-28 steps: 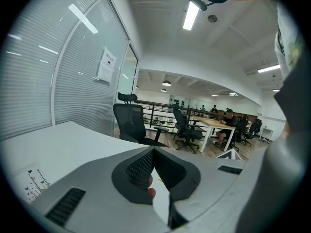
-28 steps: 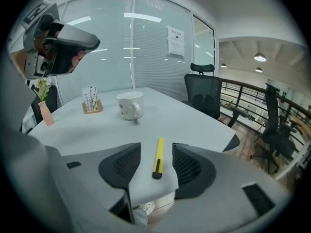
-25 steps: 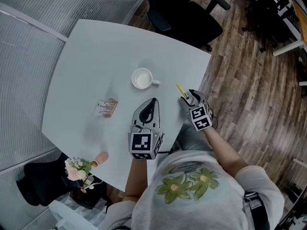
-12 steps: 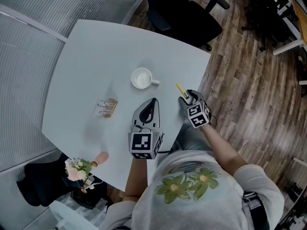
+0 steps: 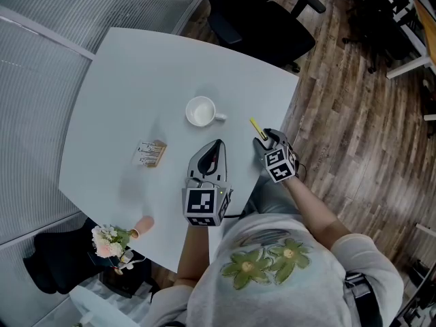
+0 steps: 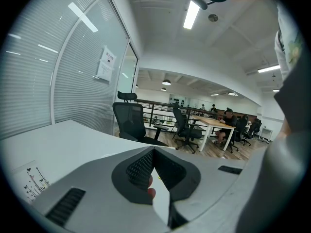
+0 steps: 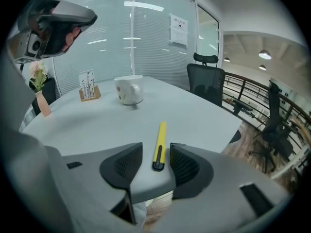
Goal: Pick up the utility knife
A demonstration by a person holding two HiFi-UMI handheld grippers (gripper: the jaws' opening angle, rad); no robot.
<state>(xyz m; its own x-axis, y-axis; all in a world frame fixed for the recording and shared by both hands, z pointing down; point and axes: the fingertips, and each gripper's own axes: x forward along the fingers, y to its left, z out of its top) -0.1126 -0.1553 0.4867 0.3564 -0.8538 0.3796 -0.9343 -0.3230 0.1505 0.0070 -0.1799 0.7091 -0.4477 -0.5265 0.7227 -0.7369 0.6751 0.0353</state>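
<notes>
Now right gripper (image 7: 155, 154) jaws are closing around utility knife (image 7: 159, 140), not gripping yet; it's lying flat near table (image 7: 204, 115) edge, so pads are risking nudging it off

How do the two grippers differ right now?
The left gripper has its tongs together, empty; the right gripper has them apart, closing, the yellow utility knife between them, not yet gripped. The left gripper points nearly level; the right gripper tilts downward. Both are over the white table.
</notes>
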